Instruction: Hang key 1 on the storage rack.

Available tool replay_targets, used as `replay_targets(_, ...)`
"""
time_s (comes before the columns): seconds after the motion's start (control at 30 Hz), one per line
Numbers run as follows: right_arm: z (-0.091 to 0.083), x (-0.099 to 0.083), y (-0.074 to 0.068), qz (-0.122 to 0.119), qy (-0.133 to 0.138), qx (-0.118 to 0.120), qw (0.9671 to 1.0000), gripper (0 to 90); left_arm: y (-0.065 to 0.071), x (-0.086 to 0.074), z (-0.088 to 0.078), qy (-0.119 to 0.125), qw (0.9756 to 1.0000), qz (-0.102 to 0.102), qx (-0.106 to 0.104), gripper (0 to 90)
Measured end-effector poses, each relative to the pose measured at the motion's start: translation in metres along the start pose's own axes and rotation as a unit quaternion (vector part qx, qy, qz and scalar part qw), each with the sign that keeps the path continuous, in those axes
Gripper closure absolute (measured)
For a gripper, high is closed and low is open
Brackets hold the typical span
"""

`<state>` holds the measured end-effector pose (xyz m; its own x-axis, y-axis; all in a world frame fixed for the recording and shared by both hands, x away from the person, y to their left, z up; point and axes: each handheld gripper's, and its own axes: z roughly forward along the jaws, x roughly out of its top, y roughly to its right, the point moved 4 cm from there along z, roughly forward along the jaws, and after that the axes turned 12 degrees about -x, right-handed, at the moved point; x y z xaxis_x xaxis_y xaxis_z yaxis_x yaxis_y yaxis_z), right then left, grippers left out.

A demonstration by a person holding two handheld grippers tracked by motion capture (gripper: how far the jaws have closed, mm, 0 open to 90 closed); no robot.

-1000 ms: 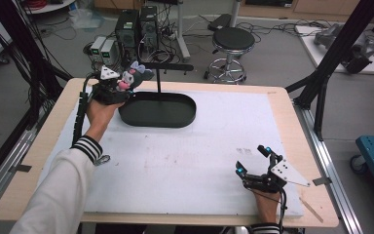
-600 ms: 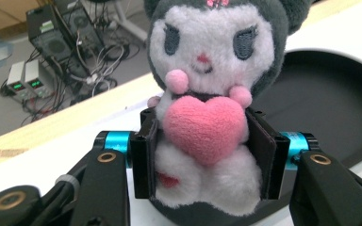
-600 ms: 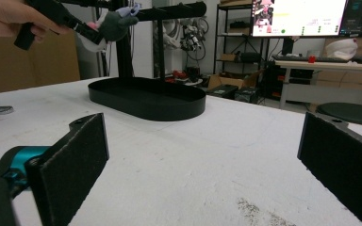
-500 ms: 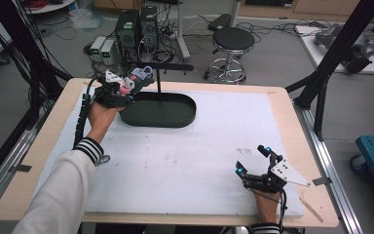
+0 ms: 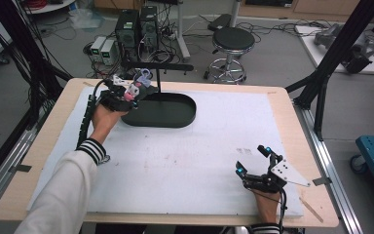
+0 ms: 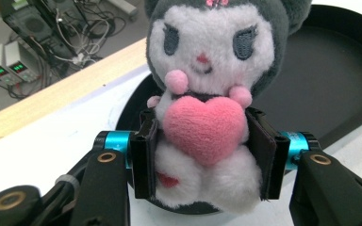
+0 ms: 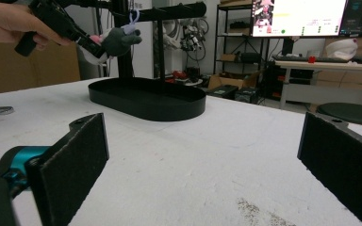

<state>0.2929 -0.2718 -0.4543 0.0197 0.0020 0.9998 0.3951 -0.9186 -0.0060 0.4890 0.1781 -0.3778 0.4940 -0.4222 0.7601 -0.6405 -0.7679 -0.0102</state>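
From the high view, the left hand-held gripper (image 5: pixel 126 95) sits at the left end of the black oval metal tray (image 5: pixel 173 118), which lies on the far left part of the white-covered counter (image 5: pixel 185 165). Its jaws are clamped on a small grey-and-white plush doll with a pink heart (image 5: pixel 137 89), held above the tray's left rim and close to the black T-shaped hanging stand (image 5: pixel 158 73) that rises from the tray. The right hand-held gripper (image 5: pixel 254 165) rests on the counter well apart from the tray, toward the near right corner, jaws spread apart with nothing between them.

In the left gripper view, the doll (image 6: pixel 207 108) faces the camera, upright, squeezed at its body by both black pads (image 6: pixel 143 157), with the tray (image 6: pixel 330 75) behind and beneath it.

In the right gripper view, the two pads (image 7: pixel 78 160) stand wide apart over bare counter (image 7: pixel 202 165). Farther off, the tray (image 7: pixel 147 100) lies on the counter, and above its left end the left hand-held gripper (image 7: pixel 82 40) holds the doll (image 7: pixel 115 41) just beside the stand's upright (image 7: pixel 160 52), under the crossbar.
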Motion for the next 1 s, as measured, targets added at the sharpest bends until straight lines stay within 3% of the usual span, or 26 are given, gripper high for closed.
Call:
replay_targets(0.27, 0.000, 0.000, 0.000, -0.001, 0.000, 0.000, 1.0000, 1.8, -0.001, 0.000, -0.002, 0.003, 0.9999, 0.007, -0.008, 50.4)
replay_targets(0.47, 0.000, 0.000, 0.000, 0.000, 0.000, 0.000, 1.0000, 1.8, -0.001, 0.001, -0.003, 0.019, 0.9996, 0.003, -0.023, 40.5)
replay_targets(0.5, 0.000, 0.000, 0.000, -0.001, 0.000, 0.000, 1.0000, 1.8, -0.001, 0.002, -0.004, 0.023, 0.9996, 0.007, -0.016, 25.0)
replay_targets(0.53, 0.000, 0.000, 0.000, -0.002, 0.002, 0.000, 1.0000, 1.8, -0.001, 0.002, -0.005, 0.028, 0.9993, 0.012, -0.020, 20.0)
replay_targets(0.6, 0.000, 0.000, 0.000, -0.005, 0.003, 0.000, 1.0000, 1.8, -0.001, 0.003, -0.008, 0.047, 0.9972, 0.001, -0.058, 18.1)
replay_targets(0.67, 0.000, 0.000, 0.000, -0.002, 0.001, 0.000, 1.0000, 1.8, -0.001, 0.005, -0.012, 0.061, 0.9954, -0.005, -0.073, 5.8)
replay_targets(0.77, 0.000, 0.000, 0.000, 0.001, 0.000, 0.000, 1.0000, 1.8, 0.003, 0.005, -0.021, 0.084, 0.9885, -0.030, -0.122, 1.8)
replay_targets(0.8, 0.000, 0.000, 0.000, 0.000, 0.002, -0.001, 1.0000, 1.8, 0.005, 0.005, -0.025, 0.101, 0.9857, -0.021, -0.133, 1.7)
replay_targets(0.87, 0.000, 0.000, 0.000, -0.004, 0.002, -0.001, 1.0000, 1.8, 0.010, 0.003, -0.034, 0.118, 0.9845, 0.007, -0.129, 1.7)
replay_targets(0.9, 0.000, 0.000, 0.000, -0.001, 0.001, -0.001, 1.0000, 1.8, 0.012, 0.002, -0.038, 0.125, 0.9827, 0.019, -0.136, 1.7)
replay_targets(0.97, 0.000, 0.000, 0.000, -0.001, 0.002, -0.001, 1.0000, 1.8, 0.015, -0.002, -0.046, 0.135, 0.9793, 0.027, -0.148, 1.7)
replay_targets(1.0, 0.000, 0.000, 0.000, -0.001, 0.002, -0.002, 1.0000, 1.8, 0.020, -0.006, -0.056, 0.149, 0.9757, 0.044, -0.154, 1.7)
